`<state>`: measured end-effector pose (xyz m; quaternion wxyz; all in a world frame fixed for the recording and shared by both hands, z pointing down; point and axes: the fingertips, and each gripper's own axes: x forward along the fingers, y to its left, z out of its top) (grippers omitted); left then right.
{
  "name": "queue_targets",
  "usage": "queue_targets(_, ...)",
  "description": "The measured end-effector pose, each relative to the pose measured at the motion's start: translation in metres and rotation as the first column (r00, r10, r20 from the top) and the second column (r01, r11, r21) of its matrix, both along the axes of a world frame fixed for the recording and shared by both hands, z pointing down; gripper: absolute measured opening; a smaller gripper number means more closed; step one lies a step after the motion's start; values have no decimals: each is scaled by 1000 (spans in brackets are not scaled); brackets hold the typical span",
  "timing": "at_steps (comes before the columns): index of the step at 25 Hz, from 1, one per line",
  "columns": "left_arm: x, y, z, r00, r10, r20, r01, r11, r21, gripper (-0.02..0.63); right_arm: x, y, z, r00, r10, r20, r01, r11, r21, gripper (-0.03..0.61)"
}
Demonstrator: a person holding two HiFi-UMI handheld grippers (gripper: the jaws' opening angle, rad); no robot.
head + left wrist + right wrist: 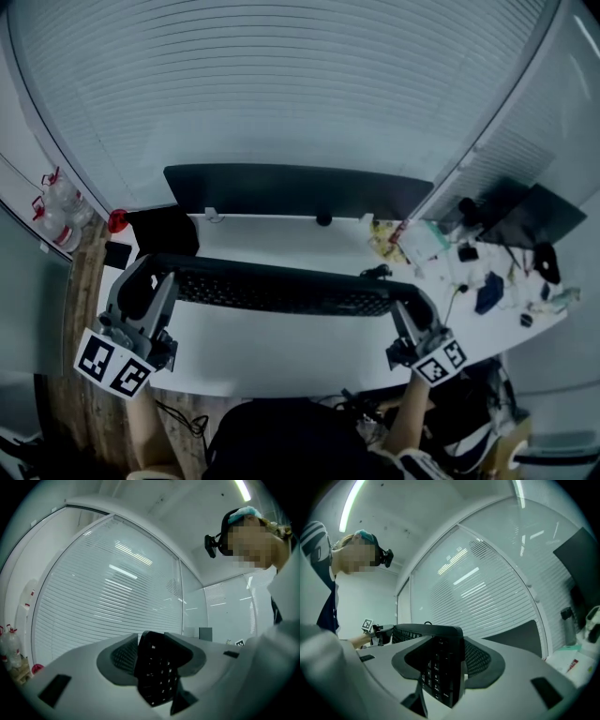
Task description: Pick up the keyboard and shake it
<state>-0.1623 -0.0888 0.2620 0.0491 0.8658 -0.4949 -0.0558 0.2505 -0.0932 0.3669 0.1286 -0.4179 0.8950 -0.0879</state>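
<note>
Left gripper (150, 278): jaws clenched on the left end of the black rectangular plastic keyboard (281, 287). In the left gripper view the dark ribbed pads (118, 656) sat on either side of that end, with the lettered keys visible between them. The jaws stood wide, spanning the keyboard's depth.

Right gripper (411, 307): jaws likewise clenched, on the right end of the keyboard (440, 667), whose end sat between the pads (480, 660). The far end and the other gripper's marker cube showed beyond.

The keyboard hung between the two grippers, roughly level across the head view, keys towards the camera. It was over the white desk top (281, 352) and in front of the wide dark monitor (291, 192).

Left of the desk: two clear plastic bottles with red caps (52, 211), a small red object (116, 221) and a flat black slab (117, 253). The right end of the desk held small clutter (469, 267), too small to identify. Pale slatted blinds (281, 84) filled the wall behind.
</note>
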Motion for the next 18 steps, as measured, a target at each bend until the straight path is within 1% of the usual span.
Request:
queue_targets(4,2,4,0,1000,5,-19,-5,1000,-2,173,4,8,-6,1000,17,-2,-17,1000,10,190)
queue_targets(7,1,-1,7,1000,5,17,-5,1000,-19,172,4,5,3,1000,19,-5,-19,1000,-11,189)
queue_targets(9,3,-10,5,1000,13,24,-12,1000,-21,172,6,-9,-10,999,27,-32,-27,999,23,190)
queue_targets(11,3,-12,0,1000,16,3,-16,1000,-10,172,7,-15,-32,998,35,-59,-31,997,69,190)
queue_targets(13,1,-4,0,1000,3,-11,-3,1000,3,172,7,-8,-38,997,35,-75,-29,996,79,190)
queue_targets(16,-3,17,11,999,-39,-17,39,999,8,173,3,15,-28,994,34,-102,-28,998,58,190)
queue_targets(18,-8,33,22,997,-68,-44,69,998,5,173,2,29,-26,993,32,-116,-24,998,63,190)
